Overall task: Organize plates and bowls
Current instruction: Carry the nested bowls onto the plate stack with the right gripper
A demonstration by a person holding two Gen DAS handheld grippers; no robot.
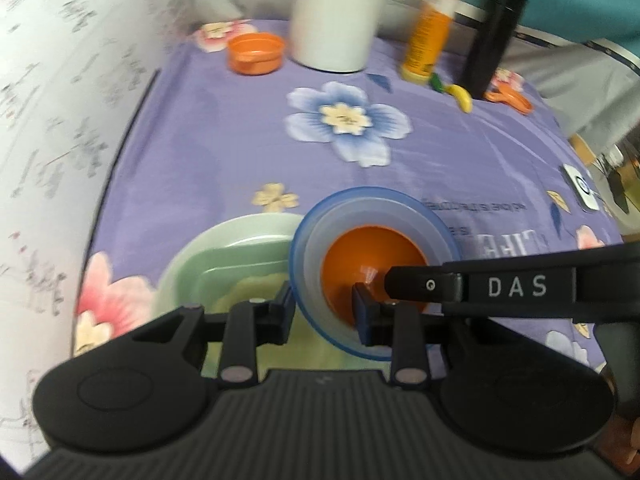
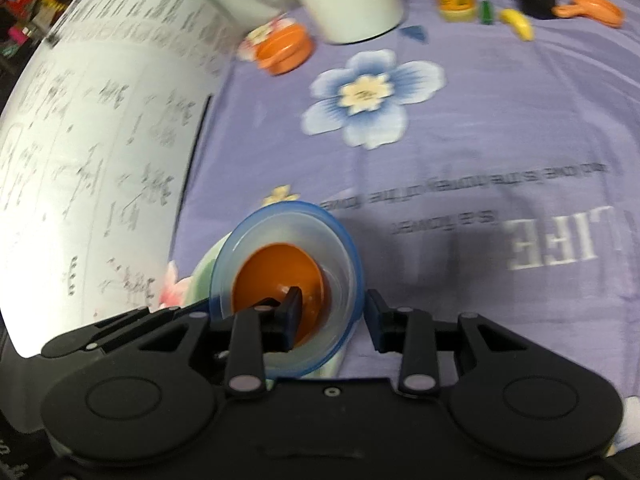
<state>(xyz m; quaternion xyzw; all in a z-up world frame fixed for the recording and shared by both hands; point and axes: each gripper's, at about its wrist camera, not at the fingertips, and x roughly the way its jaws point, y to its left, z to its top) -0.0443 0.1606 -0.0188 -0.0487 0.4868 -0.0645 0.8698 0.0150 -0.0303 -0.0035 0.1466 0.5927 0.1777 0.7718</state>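
A translucent blue-rimmed bowl with an orange bowl nested inside it is held from two sides. My left gripper is shut on its left wall, one finger outside and one inside. My right gripper is shut on the right wall of the blue-rimmed bowl, one finger inside over the orange bowl. The right gripper's black finger reaches in from the right in the left wrist view. A pale green plate lies on the cloth just left of and under the bowls, partly hidden.
A second orange bowl sits at the back left of the purple flowered cloth. Behind it stand a white container, an orange bottle and a black cylinder. A written-on white sheet rises along the left.
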